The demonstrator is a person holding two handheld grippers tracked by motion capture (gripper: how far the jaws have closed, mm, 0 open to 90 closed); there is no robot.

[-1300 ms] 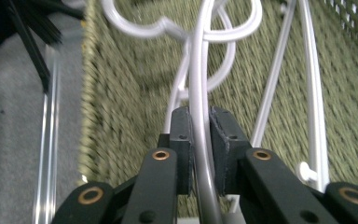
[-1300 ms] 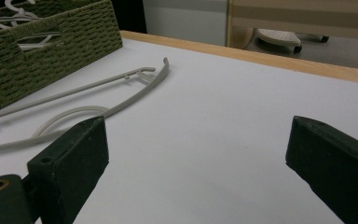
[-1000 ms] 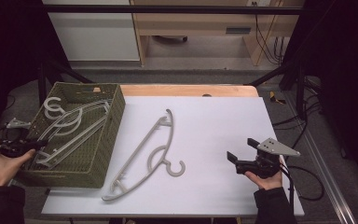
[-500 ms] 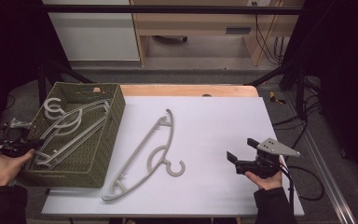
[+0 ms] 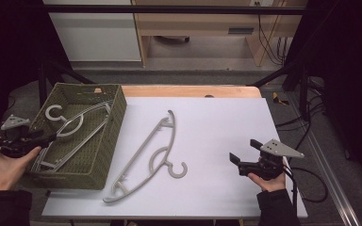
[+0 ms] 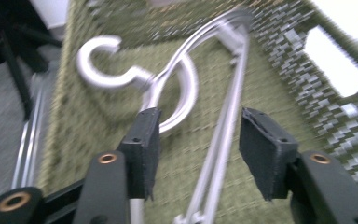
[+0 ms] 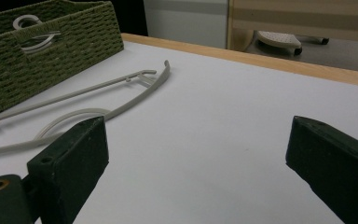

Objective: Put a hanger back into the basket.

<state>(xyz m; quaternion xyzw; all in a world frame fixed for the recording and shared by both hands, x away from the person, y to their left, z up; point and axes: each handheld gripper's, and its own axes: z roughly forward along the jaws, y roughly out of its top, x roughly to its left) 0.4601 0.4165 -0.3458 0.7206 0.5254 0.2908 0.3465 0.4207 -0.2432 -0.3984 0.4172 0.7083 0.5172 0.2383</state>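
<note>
A grey plastic hanger lies diagonally on the white table. A second grey hanger lies inside the olive woven basket at the table's left. My left gripper hovers over the basket's near left side. In the left gripper view its jaws have just been opening; that hanger's bar runs below the gap and the pads do not press on it. My right gripper rests low at the table's right, jaws wide apart with nothing between them, facing the table hanger.
The basket takes up the table's left end. A wooden strip edges the far side of the table. Cables trail off the right edge. Bare white surface lies between the table hanger and my right gripper.
My left gripper's jaws have parted from the hanger in the basket, and the hand has lifted a little and shifted slightly. The right hand and the table hanger have not moved.
</note>
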